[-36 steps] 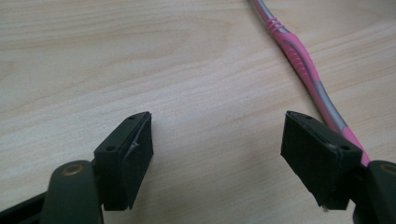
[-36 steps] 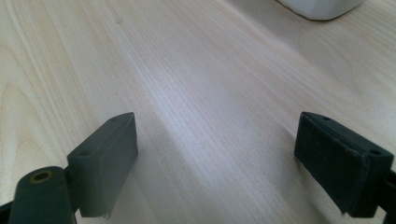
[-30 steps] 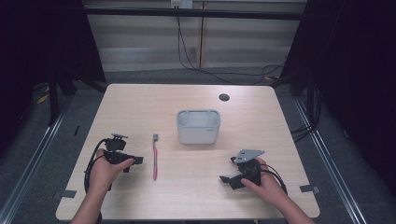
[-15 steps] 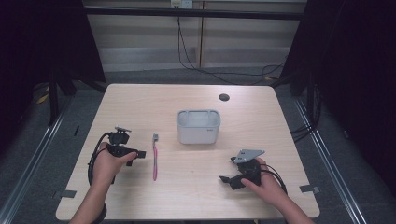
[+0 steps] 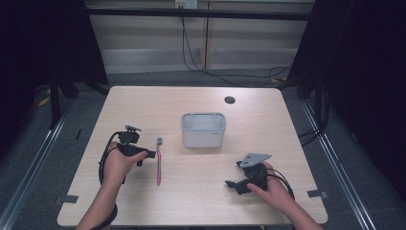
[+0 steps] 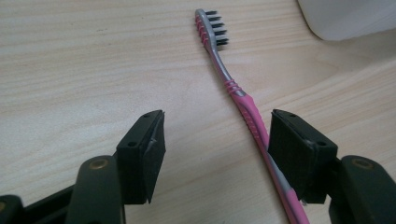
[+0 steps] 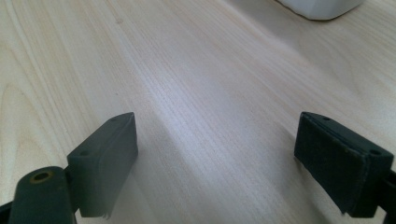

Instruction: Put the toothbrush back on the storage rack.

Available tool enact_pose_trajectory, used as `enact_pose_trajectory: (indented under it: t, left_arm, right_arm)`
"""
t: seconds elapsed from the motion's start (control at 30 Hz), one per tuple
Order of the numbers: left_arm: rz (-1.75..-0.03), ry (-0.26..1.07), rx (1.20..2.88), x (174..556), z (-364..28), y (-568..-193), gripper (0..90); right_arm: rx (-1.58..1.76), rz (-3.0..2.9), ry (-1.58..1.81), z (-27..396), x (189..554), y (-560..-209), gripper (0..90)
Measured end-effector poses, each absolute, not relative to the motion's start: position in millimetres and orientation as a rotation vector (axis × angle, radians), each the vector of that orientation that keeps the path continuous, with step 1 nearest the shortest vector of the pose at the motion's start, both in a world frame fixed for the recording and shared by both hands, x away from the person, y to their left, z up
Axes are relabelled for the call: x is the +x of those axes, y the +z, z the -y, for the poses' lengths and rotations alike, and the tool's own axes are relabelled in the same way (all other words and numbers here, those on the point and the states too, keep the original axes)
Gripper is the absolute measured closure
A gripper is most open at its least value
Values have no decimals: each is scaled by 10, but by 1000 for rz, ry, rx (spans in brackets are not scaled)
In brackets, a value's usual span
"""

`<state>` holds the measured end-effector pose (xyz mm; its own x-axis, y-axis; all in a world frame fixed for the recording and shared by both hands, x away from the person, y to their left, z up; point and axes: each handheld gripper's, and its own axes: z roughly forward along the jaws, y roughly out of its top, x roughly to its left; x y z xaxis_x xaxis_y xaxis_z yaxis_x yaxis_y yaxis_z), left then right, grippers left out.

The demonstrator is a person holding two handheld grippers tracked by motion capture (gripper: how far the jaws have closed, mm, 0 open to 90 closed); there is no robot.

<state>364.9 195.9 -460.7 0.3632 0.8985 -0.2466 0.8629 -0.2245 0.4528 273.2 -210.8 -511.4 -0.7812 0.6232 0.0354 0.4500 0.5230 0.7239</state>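
A pale wooden desk (image 5: 143, 103) with rounded corners carries a pink and grey plastic toothbrush (image 5: 159, 160), a small light-grey rectangular plastic tub (image 5: 203, 130) and, near its far edge, a small dark round disc (image 5: 230, 99).

In the high view the toothbrush lies flat on the left half of the desk, its bristled head pointing toward the far edge and its pink handle running back toward the person. The tub stands upright near the desk's middle, to the right of the brush head and apart from it.

The left gripper (image 5: 147, 154), held in the person's left hand (image 5: 117, 163), sits just beside the toothbrush on its left, jaws pointing at the handle. In the left gripper view the jaws stand wide apart and hold nothing — the toothbrush (image 6: 233, 88) runs between them, close against the right-hand jaw, with the bristles well ahead and a corner of the tub (image 6: 345, 16) at the top right. Whether the handle touches that jaw I cannot tell.

The right gripper (image 5: 234, 184), in the person's right hand (image 5: 275, 191), rests low on the right near part of the desk, well apart from the tub and the brush, a grey three-cornered plate on top. In the right gripper view its jaws are spread wide over bare wood (image 7: 196, 93) — a corner of the tub (image 7: 322, 7) shows at the top edge.
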Motion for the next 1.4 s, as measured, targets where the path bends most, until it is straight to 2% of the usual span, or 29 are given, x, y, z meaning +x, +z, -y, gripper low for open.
enact_pose_trajectory:
  t: [0.97,1.23,1.4]
  left_arm:
    - [-1659,8,2124,3837,-1609,-4704,550]
    - [-1721,-3,2126,3861,-1555,-4719,634]
    - [-1739,-12,2156,3865,-1508,-4710,727]
  right_arm:
    - [909,-2535,1106,2109,2732,-5114,128]
    - [908,-2536,1106,2109,2732,-5114,128]
    - [911,-2536,1105,2109,2730,-5113,128]
